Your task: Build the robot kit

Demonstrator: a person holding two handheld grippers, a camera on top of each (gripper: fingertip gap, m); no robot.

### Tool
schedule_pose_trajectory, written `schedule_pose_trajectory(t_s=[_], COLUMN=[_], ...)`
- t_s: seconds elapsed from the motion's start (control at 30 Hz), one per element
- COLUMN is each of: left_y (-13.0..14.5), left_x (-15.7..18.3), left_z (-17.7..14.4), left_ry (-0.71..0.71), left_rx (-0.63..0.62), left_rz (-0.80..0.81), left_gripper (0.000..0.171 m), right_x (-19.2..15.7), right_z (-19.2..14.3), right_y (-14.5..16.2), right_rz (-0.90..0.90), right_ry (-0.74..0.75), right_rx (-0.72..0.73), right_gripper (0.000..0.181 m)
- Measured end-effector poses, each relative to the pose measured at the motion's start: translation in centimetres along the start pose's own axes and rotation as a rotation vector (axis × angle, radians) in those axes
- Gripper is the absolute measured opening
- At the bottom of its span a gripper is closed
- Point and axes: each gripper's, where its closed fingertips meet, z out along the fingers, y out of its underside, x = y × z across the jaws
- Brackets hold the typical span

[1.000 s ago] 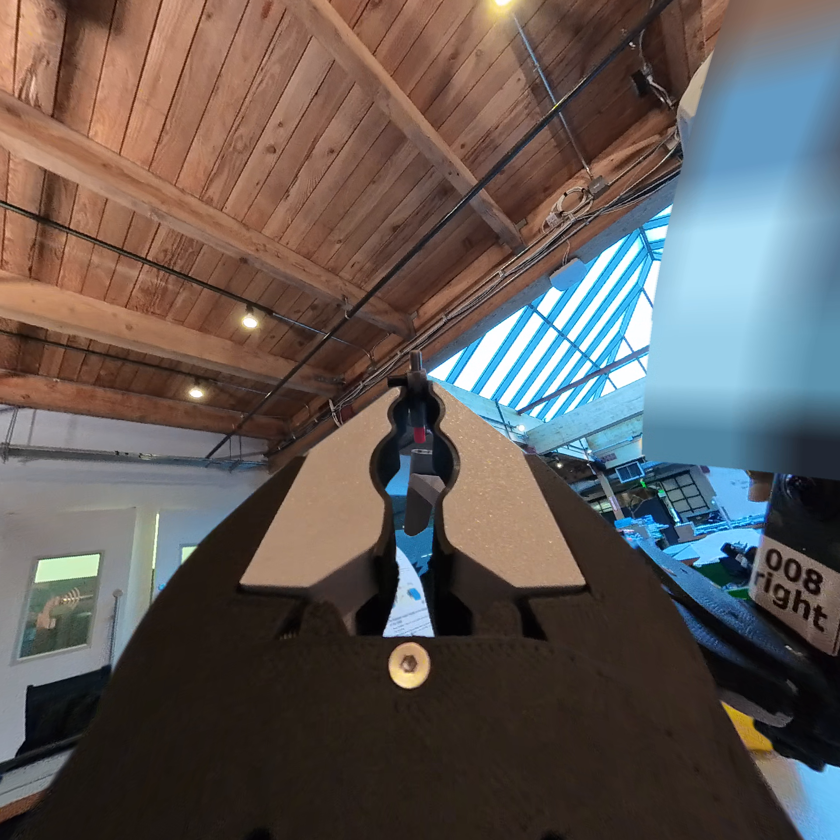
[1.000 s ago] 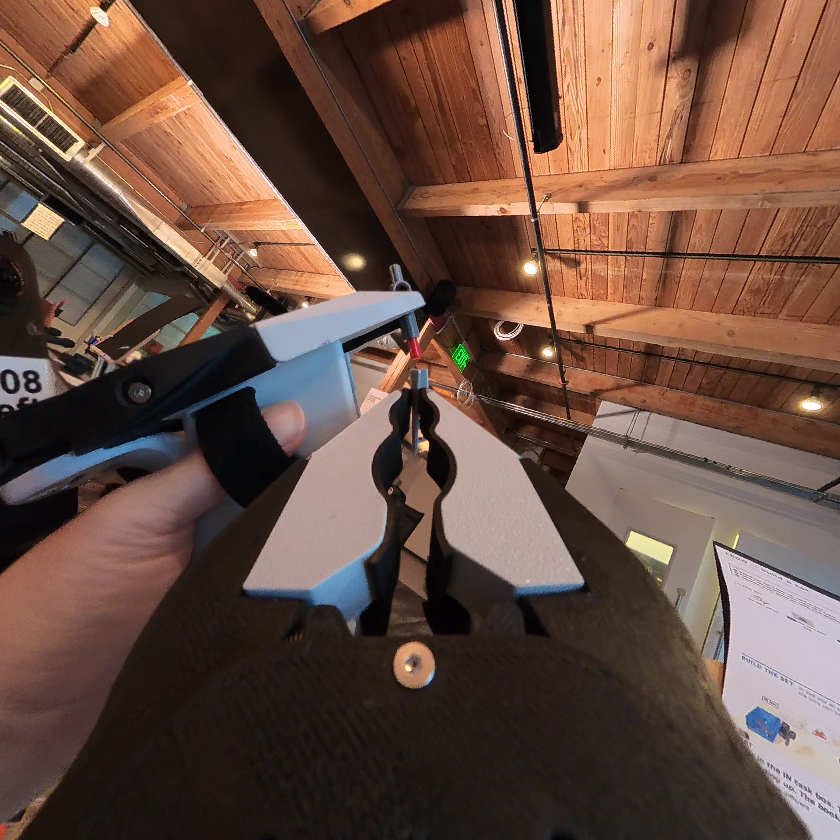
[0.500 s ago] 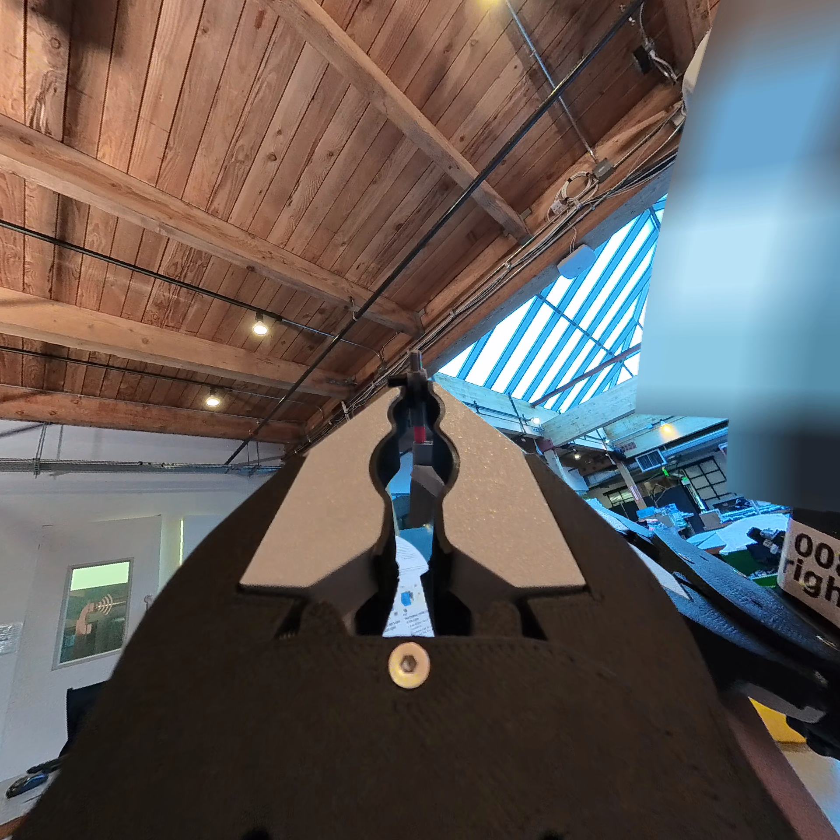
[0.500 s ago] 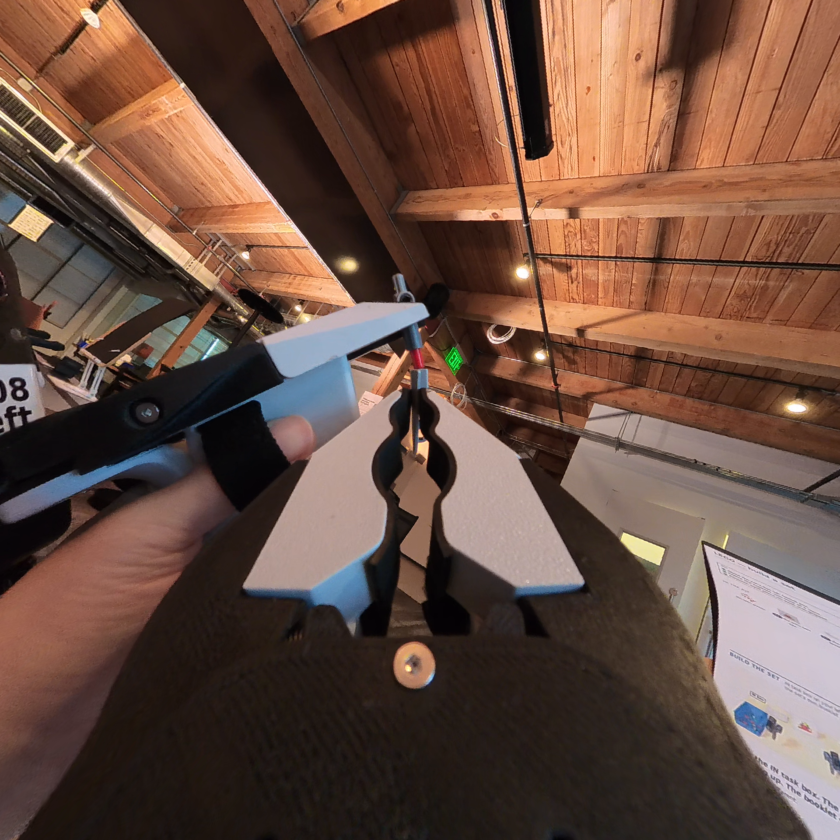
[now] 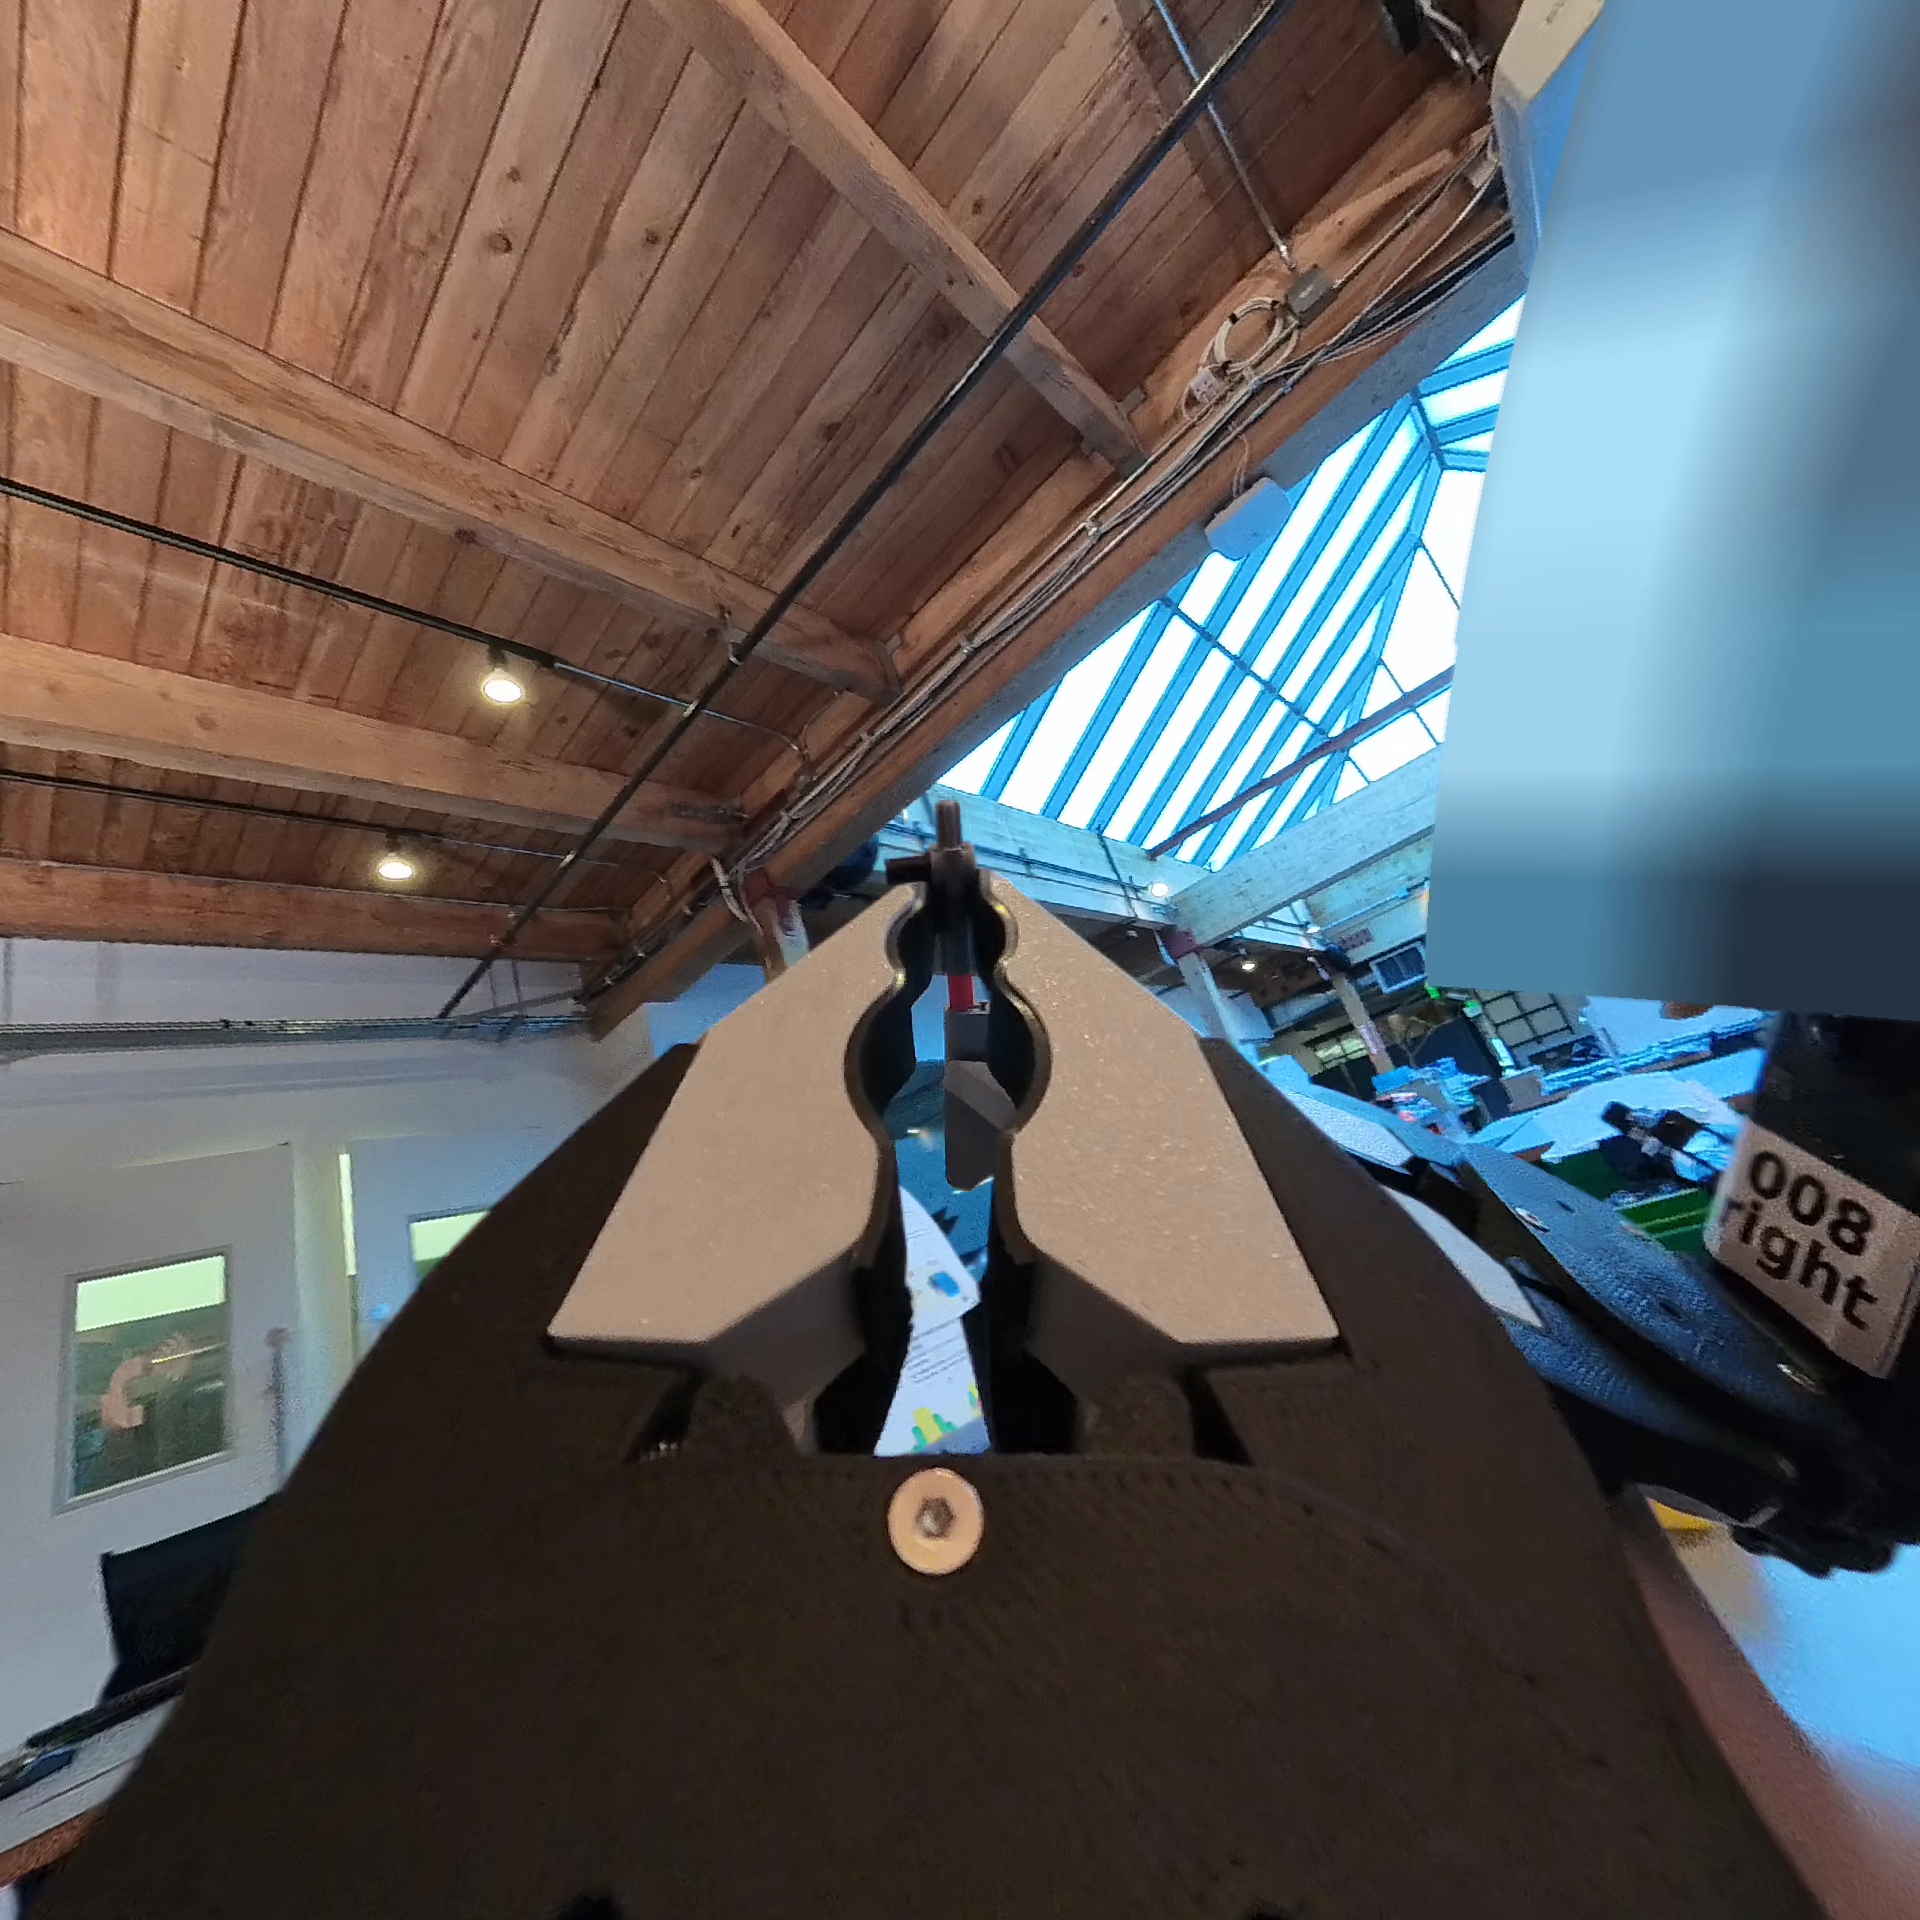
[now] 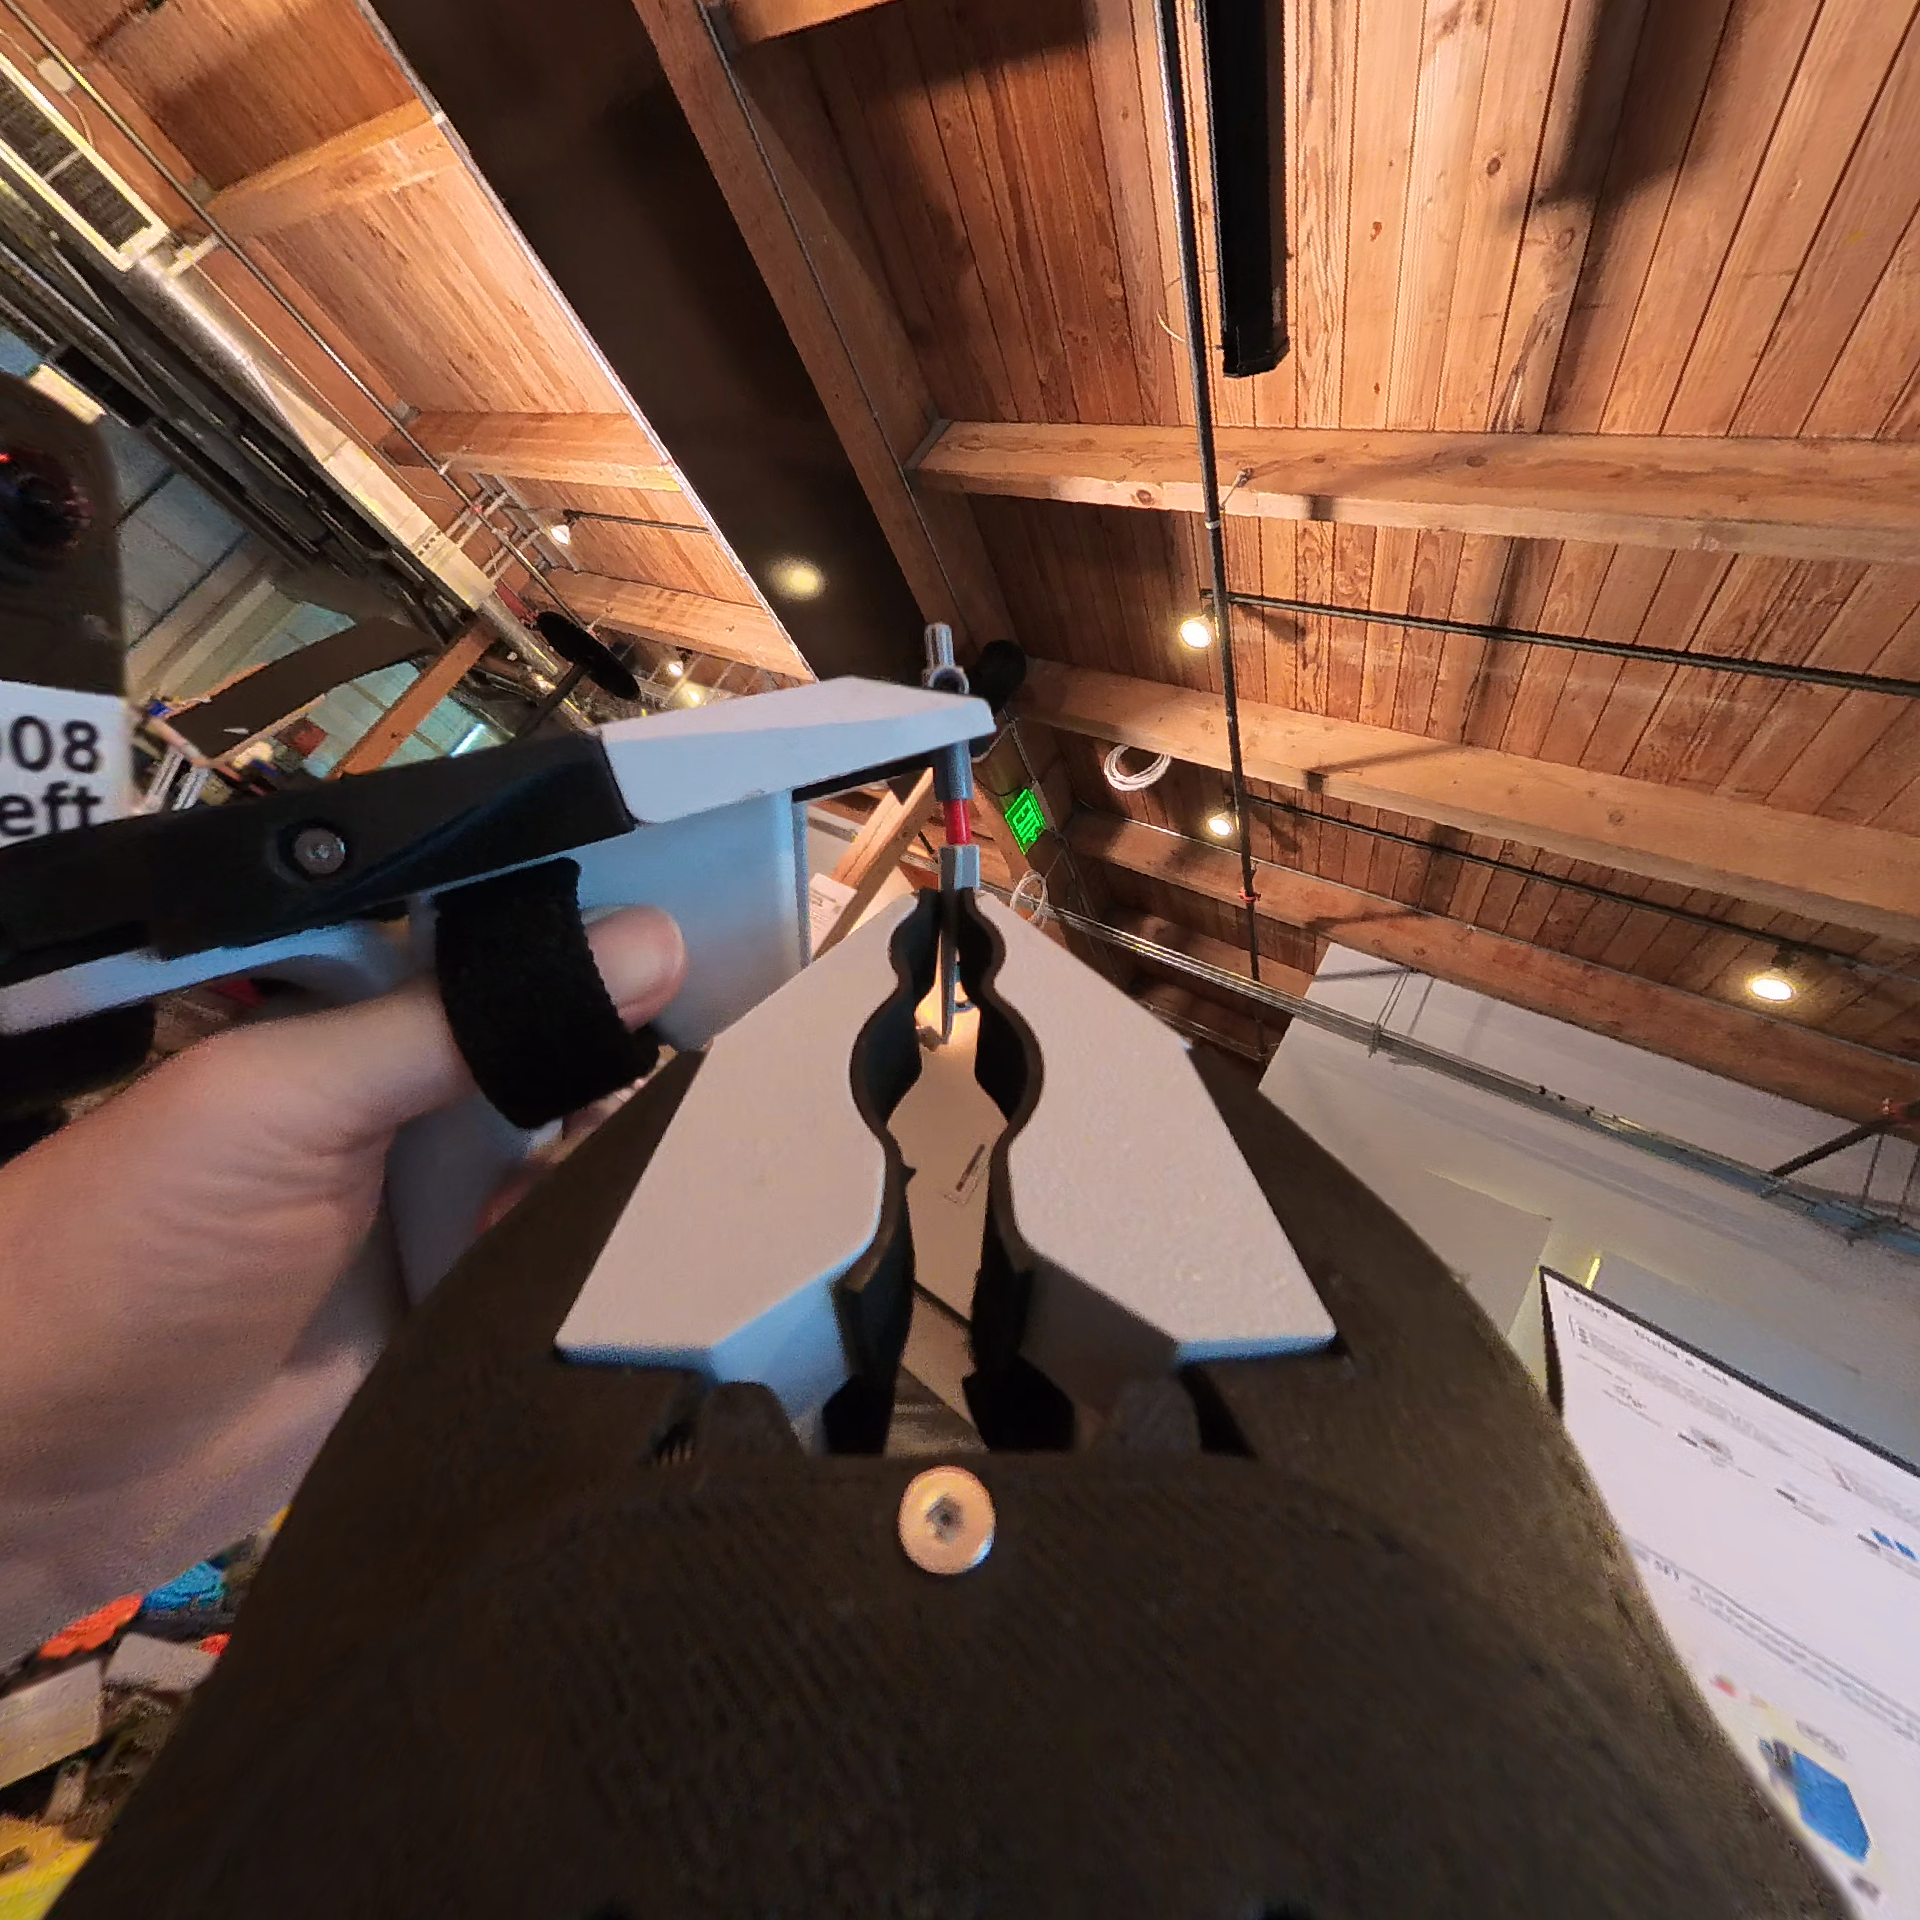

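Both grippers point up toward the ceiling and meet at a thin rod assembly: a red axle [image 6: 956,821] with a grey connector at each end. My left gripper [image 5: 948,914] is shut on the upper grey connector [image 5: 948,847]. In the right wrist view it comes in from the left [image 6: 971,732], held by a person's hand [image 6: 208,1195]. My right gripper [image 6: 951,909] is shut on the lower grey connector [image 6: 961,864], directly under the left tips. The right gripper's body [image 5: 1621,1309] shows at the right of the left wrist view.
A wooden ceiling with beams [image 6: 1455,488], a black track rail [image 5: 935,416] and spotlights is overhead. There is a skylight [image 5: 1247,675] to the right. A white instruction sheet [image 6: 1714,1507] stands at the lower right. Loose coloured bricks [image 6: 104,1631] lie at the lower left. My left and right fingertips are right by each other.
Both grippers have drifted slightly together, so the background has shifted. Both stay shut on the rod assembly.
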Motion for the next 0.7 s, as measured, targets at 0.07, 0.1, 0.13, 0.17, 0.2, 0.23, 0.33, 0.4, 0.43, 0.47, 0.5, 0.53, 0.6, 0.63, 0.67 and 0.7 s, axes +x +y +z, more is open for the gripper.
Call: schedule_pose_trajectory(t_s=[0.07, 0.1, 0.13, 0.17, 0.2, 0.23, 0.33, 0.4, 0.43, 0.47, 0.5, 0.53, 0.6, 0.63, 0.67, 0.7], left_y=[0.0, 0.1, 0.1, 0.1, 0.3, 0.3, 0.4, 0.3, 0.2, 0.1, -0.1, -0.2, -0.1, -0.1, 0.0, 0.1], left_x=[0.1, 0.3, 0.3, 0.5, 0.6, 0.6, 0.5, 0.7, 0.8, 1.1, 1.3, 1.5, 1.5, 1.5, 1.5, 1.5], left_z=[0.0, 0.1, 0.1, 0.1, 0.2, 0.2, 0.1, 0.1, 0.1, 0.1, 0.0, -0.1, -0.1, -0.1, 0.0, 0.1], left_ry=[0.03, 0.046, 0.058, 0.07, 0.08, 0.086, 0.092, 0.097, 0.105, 0.115, 0.131, 0.146, 0.159, 0.164, 0.163, 0.159], left_rx=[-0.013, -0.028, -0.037, -0.046, -0.06, -0.071, -0.08, -0.073, -0.069, -0.061, -0.051, -0.046, -0.059, -0.064, -0.071, -0.08], left_rz=[-0.016, -0.016, -0.014, -0.007, -0.005, -0.006, -0.005, 0.005, 0.012, 0.028, 0.048, 0.062, 0.046, 0.027, 0.01, -0.003], left_gripper=[0.004, 0.004, 0.004, 0.004, 0.004, 0.004, 0.004, 0.004, 0.004, 0.004, 0.004, 0.004, 0.004, 0.004, 0.005, 0.004], right_x=[0.1, 0.1, 0.1, 0.2, 0.3, 0.2, 0.2, 0.2, 0.1, 0.0, 0.0, 0.0, 0.0, 0.0, 0.0, 0.2], right_z=[-0.1, -0.2, -0.3, -0.4, -0.4, -0.5, -0.5, -0.6, -0.6, -0.8, -0.9, -0.9, -1.0, -1.0, -1.1, -1.2], right_y=[0.0, 0.0, -0.1, -0.1, -0.1, -0.1, 0.0, -0.2, -0.3, -0.5, -0.7, -0.8, -0.7, -0.8, -0.8, -0.8], right_rz=[0.001, 0.008, 0.012, 0.006, -0.008, -0.023, -0.044, -0.047, -0.054, -0.061, -0.06, -0.057, -0.06, -0.068, -0.076, -0.082], right_ry=[-0.02, -0.031, -0.046, -0.047, -0.044, -0.043, -0.03, -0.027, -0.029, -0.035, -0.038, -0.045, -0.045, -0.041, -0.034, -0.026], right_rx=[0.012, 0.019, 0.03, 0.035, 0.035, 0.036, 0.028, 0.043, 0.056, 0.074, 0.086, 0.093, 0.096, 0.108, 0.115, 0.123], right_gripper=[0.001, 0.001, 0.001, 0.0, 0.001, 0.001, 0.001, 0.001, 0.001, 0.001, 0.001, 0.001, 0.001, 0.0, 0.001, 0.001])
